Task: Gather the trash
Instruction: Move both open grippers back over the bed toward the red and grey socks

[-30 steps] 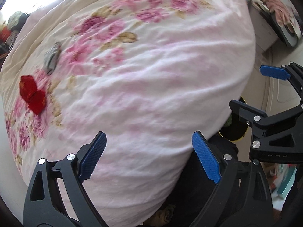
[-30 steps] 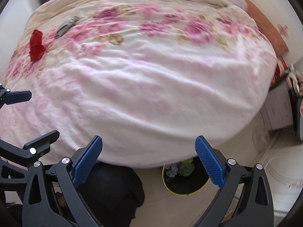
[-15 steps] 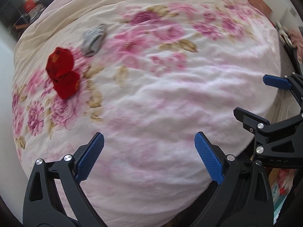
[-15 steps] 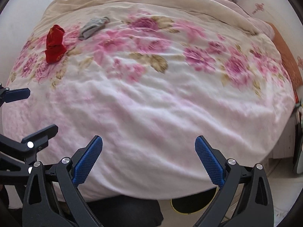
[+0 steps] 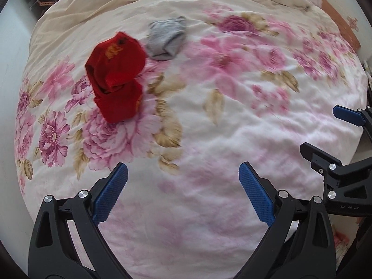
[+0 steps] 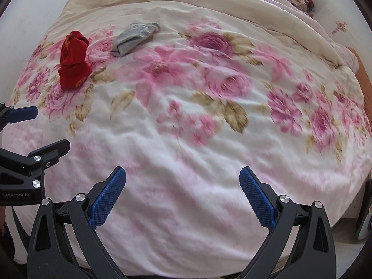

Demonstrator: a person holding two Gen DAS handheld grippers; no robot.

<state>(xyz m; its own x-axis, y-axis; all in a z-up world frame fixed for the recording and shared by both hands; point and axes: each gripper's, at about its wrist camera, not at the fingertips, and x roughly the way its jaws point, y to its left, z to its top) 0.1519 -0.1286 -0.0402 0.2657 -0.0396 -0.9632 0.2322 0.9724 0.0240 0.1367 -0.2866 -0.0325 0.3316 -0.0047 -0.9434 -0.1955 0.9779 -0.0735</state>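
Over the bed (image 5: 232,209), both views now take in far more of the floral blanket than a second ago: the floor, the dark round bin and the bed's near edge that showed under the tools have dropped out of sight, and the two small cloth items have grown from specks near the far left into clear shapes. That reads as the person leaning in from the foot of the bed toward them, so the approach for a first pick seems under way, with nothing collected yet.

A crumpled red sock (image 5: 116,76) lies on the blanket ahead and to the left of the left tool (image 5: 183,186), well apart from its blue pads. A grey sock (image 5: 166,38) lies just beyond the red one, slightly right of it and near it; whether they touch is hard to tell. From the right tool (image 6: 182,186) both sit farther off, up and to the left: the red one (image 6: 73,62) nearer, the grey one (image 6: 132,38) behind it.

Each tool is spread wide with nothing between its pads. They ride side by side, each showing at the edge of the other's view. The left tool looks the better placed for the red sock.
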